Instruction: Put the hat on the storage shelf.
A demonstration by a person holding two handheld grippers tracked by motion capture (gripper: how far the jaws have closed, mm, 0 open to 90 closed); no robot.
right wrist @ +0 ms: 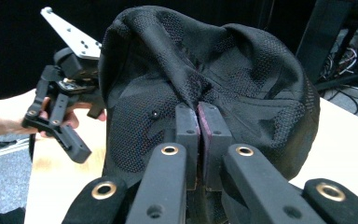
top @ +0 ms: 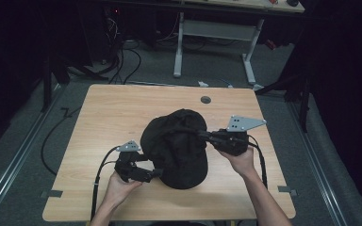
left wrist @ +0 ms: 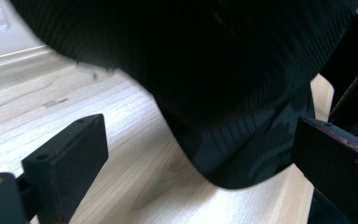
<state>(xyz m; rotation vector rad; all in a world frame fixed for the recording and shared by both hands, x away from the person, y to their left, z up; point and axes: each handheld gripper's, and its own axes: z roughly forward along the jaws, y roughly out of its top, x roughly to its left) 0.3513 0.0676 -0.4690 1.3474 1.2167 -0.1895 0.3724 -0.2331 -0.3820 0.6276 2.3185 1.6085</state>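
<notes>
A black mesh cap (top: 176,146) rests on the wooden table (top: 108,113), its brim toward the front edge. My right gripper (top: 202,135) is shut on a pinched fold of the cap's crown fabric (right wrist: 200,88); in the right gripper view the two jaws meet on the mesh, gripper (right wrist: 198,122). My left gripper (top: 156,173) stands open at the cap's front left. In the left gripper view, gripper (left wrist: 200,154), the curved brim (left wrist: 242,158) lies ahead between the spread jaws, untouched. The left gripper (right wrist: 63,123) also shows at the left of the right gripper view.
A round grommet hole (top: 205,100) sits near the table's far edge. A white desk frame (top: 217,42) and cables (top: 122,56) stand on the floor behind. Bare tabletop lies left of and behind the cap.
</notes>
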